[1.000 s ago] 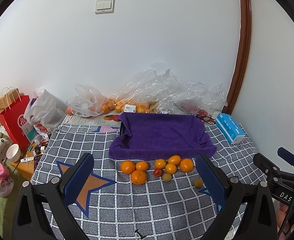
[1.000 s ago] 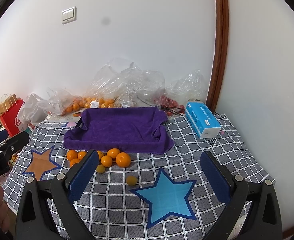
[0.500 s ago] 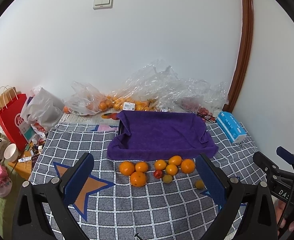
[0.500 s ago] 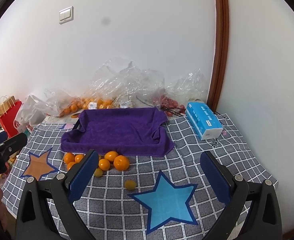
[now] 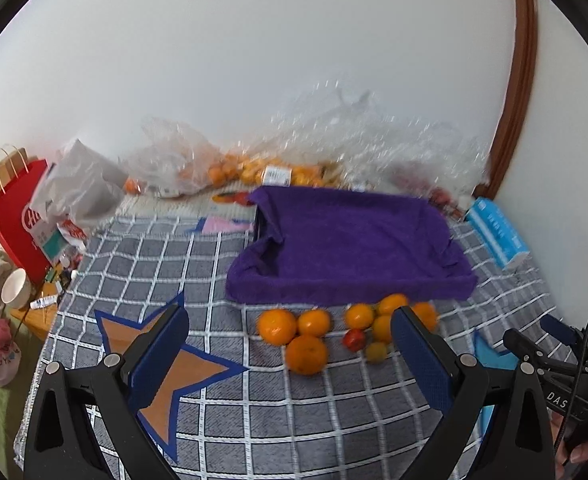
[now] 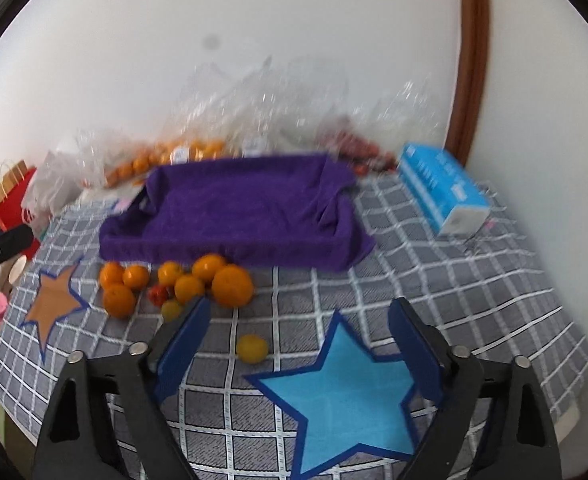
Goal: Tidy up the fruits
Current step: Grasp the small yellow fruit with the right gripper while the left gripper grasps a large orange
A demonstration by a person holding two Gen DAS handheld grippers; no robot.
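Both grippers were over the table point(image 6: 473, 280), angled down at the checked cloth, neither holding anything. Left gripper point(image 5: 290, 344) had its jaws wide, framing the fruit cluster point(image 5: 333, 332): several oranges bunched just in front of the purple-towel tray point(image 5: 353, 240), with a small red fruit point(image 5: 354, 339) and a small yellow-green one point(image 5: 375, 352) tucked against them. Right gripper point(image 6: 299, 344) was also empty, but its jaws were closing; between them lay the lone yellow fruit point(image 6: 252, 348), sitting apart from the cluster near the tip of the blue star point(image 6: 341, 400), not touched by either pad. My read: that stray was the right side's target, being the nearest piece and the only one with free room around it, and the narrowing was a pre-shape for something that small. The tray was empty and open at the top, its towel draped over the rim, probably as padding so fruit wouldn't roll or bruise. It looked like the drop-off, so nothing was sorted yet. The oranges were touching each other, so a grasp there would likely nudge neighbours; outer ones first seemed safer. Plastic bags point(image 6: 254, 112) with more fruit sat behind the tray against the wall, and the blue tissue box point(image 6: 441, 188) lay to its right, clear of the work. Both views were motion-blurred, so I couldn't tell the small fruits' type.
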